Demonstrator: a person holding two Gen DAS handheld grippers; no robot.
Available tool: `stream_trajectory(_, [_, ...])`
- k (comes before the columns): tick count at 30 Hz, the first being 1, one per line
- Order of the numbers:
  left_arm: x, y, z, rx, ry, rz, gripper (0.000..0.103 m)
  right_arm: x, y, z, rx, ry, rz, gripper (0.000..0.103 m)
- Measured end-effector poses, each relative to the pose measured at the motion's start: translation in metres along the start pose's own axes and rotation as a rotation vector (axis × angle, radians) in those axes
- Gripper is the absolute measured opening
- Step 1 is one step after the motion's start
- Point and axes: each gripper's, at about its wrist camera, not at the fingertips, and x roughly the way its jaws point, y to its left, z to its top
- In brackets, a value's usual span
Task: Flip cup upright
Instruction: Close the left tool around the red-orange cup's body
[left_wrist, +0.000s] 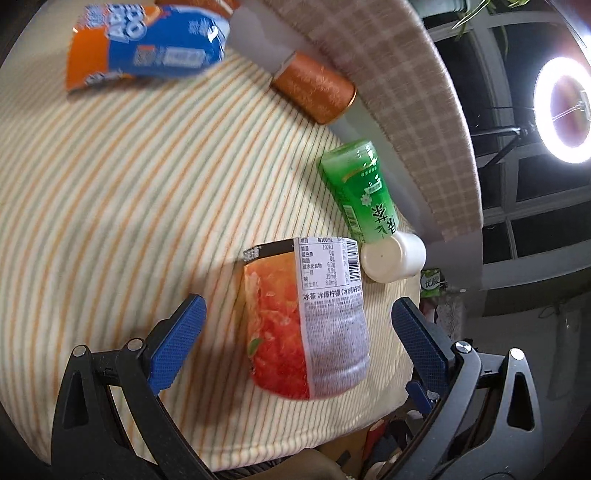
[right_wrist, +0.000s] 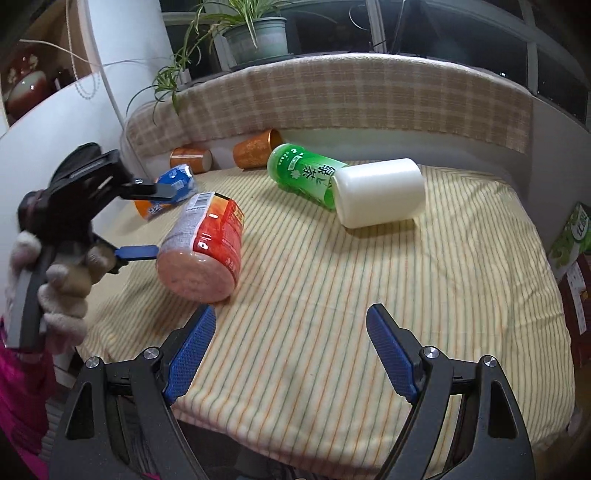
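A red-orange labelled cup (left_wrist: 306, 321) lies on its side on the striped cloth (left_wrist: 110, 206). My left gripper (left_wrist: 297, 328) is open, its blue fingers on either side of the cup with gaps. In the right wrist view the same cup (right_wrist: 207, 247) lies at left, with the left gripper (right_wrist: 147, 221) around it, one finger above and one finger below. My right gripper (right_wrist: 291, 347) is open and empty above the cloth near the front edge.
A green cup (right_wrist: 306, 173), a white cup (right_wrist: 380, 192), a blue-orange cup (right_wrist: 170, 192) and two orange cups (right_wrist: 255, 147) lie on their sides. A plaid cushion (right_wrist: 351, 96) runs along the back. A ring light (left_wrist: 565, 110) glows at right.
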Motion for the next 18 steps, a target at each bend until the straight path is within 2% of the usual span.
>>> stream_trajectory(12, [0.029,-0.009,0.004,0.019,0.009,0.069,0.101,-0.007,0.002,-0.006,-0.026,-0.013,-0.049,0.084])
stream_trajectory(15, [0.035,-0.012,0.002,0.038,0.025,0.086,0.090,-0.009,0.001,-0.006,-0.019,-0.023,-0.060,0.084])
stream_trajectory(18, [0.039,-0.017,-0.001,0.068,0.033,0.099,0.085,-0.009,-0.001,-0.005,-0.008,-0.026,-0.059,0.084])
